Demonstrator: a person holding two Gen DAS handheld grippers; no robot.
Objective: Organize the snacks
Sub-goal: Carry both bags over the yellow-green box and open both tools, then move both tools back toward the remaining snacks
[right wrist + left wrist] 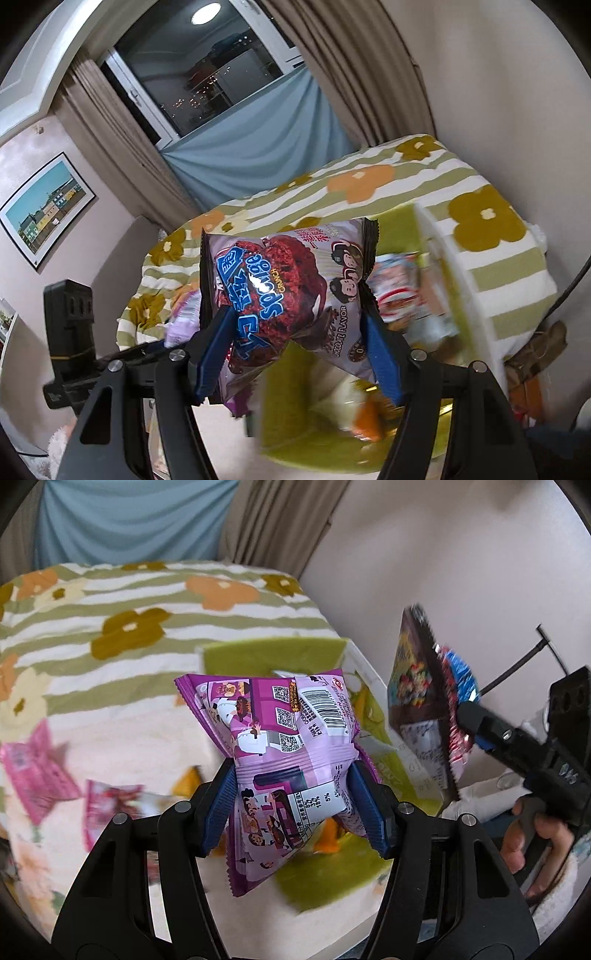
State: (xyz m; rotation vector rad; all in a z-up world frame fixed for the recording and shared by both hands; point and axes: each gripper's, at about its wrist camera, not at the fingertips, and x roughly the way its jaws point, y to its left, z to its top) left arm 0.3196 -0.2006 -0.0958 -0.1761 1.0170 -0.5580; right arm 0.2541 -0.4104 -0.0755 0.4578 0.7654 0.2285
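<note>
My left gripper (295, 794) is shut on a purple snack packet (280, 738) and holds it above the flowered bedspread (110, 635). My right gripper (299, 339) is shut on a brown chocolate sponge-crunch packet (291, 273); this packet also shows in the left wrist view (421, 686), at the right, held in the air by the right gripper (471, 720). Below both packets lies a green box (273, 657) with a white rim; in the right wrist view it (306, 413) holds blurred snack packets (399, 284).
Two pink packets (33, 771) lie loose on the bedspread at the left. A wall (443, 554) stands right of the bed, curtains (258, 147) behind it. A black device (70, 317) and a cable (517, 668) are nearby.
</note>
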